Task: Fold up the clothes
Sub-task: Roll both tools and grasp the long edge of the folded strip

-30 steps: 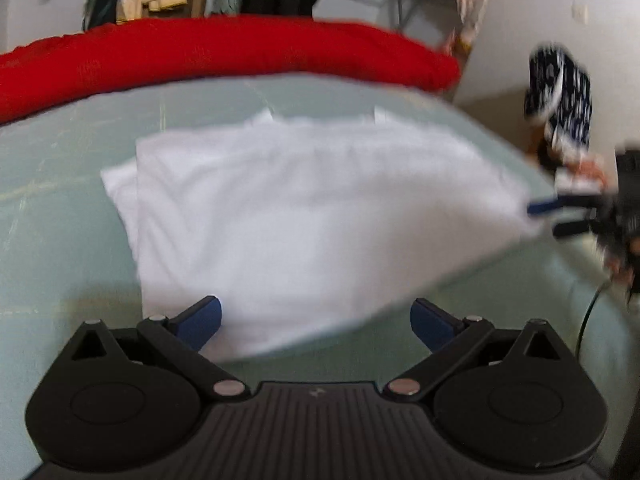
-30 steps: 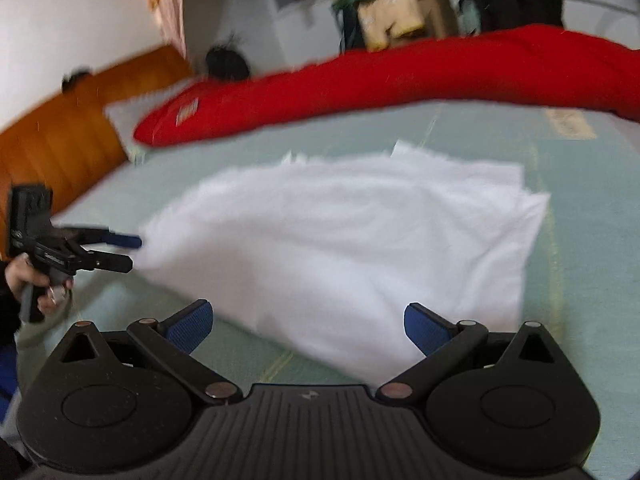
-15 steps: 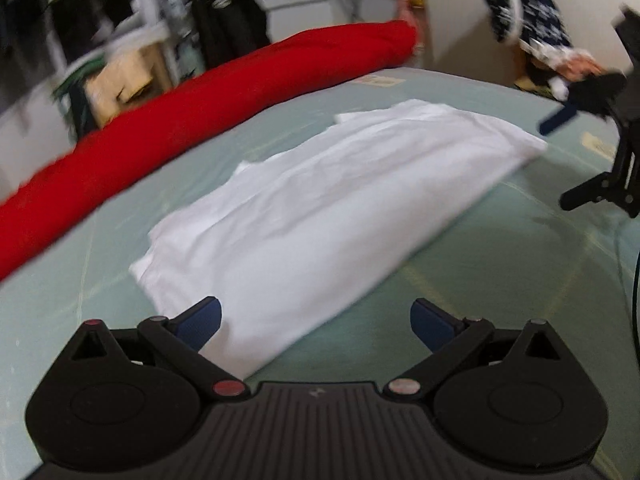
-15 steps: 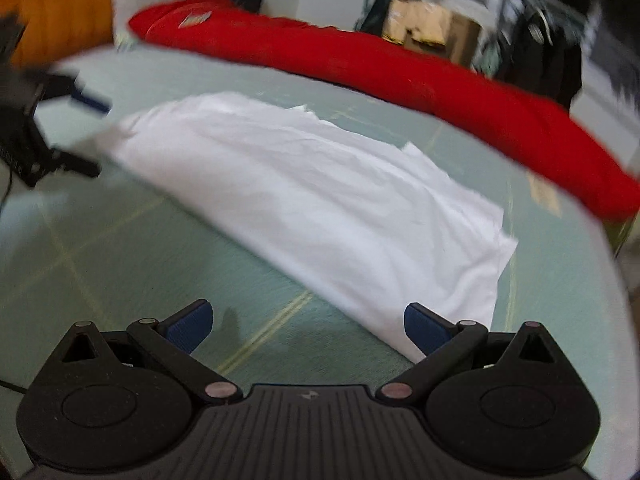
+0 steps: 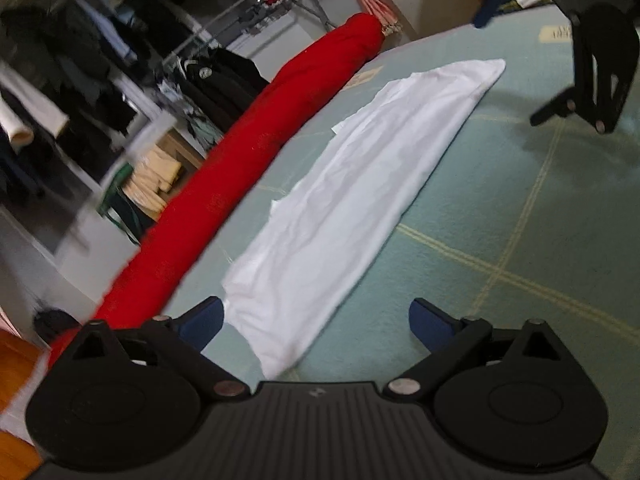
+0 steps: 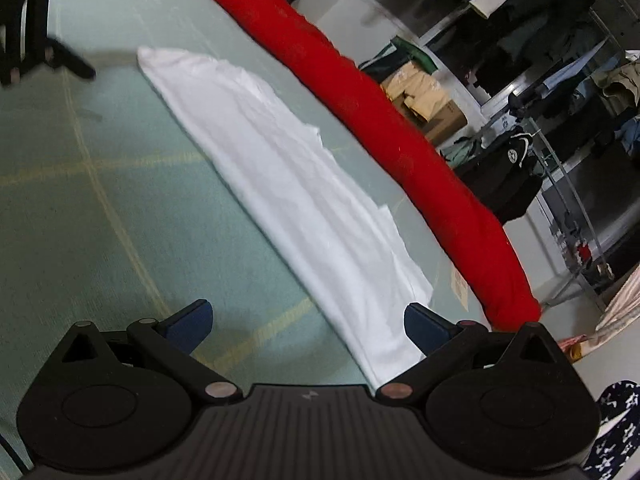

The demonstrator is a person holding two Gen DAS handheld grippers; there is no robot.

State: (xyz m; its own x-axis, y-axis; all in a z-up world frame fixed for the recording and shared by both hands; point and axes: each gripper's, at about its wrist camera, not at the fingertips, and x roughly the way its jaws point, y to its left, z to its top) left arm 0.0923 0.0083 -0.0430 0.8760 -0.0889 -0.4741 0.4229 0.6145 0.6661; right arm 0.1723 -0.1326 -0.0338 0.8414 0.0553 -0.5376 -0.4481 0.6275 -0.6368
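A white garment (image 5: pixel 360 184) lies flat on the teal bed as a long narrow folded strip, also visible in the right wrist view (image 6: pixel 300 200). My left gripper (image 5: pixel 316 320) is open at one short end, and the cloth's corner lies between its blue pads without being pinched. At the opposite end my right gripper (image 6: pixel 308 324) is open too, its right pad over the cloth's edge. Each gripper shows in the other's view, raised above the far end: the right gripper (image 5: pixel 520 64) and the left gripper (image 6: pixel 112 20), both open.
A long red rolled blanket (image 5: pixel 240 168) runs along the bed's far side, parallel to the garment (image 6: pixel 400 132). The teal sheet (image 5: pixel 500 220) carries yellow lines. Beyond the bed are clothes racks (image 6: pixel 560 80), a cardboard box (image 6: pixel 432 100) and a black bag (image 6: pixel 504 176).
Both grippers have left the garment's corners, opened, and swung round to look along its length from either end. The cloth has settled flat into a narrow strip.
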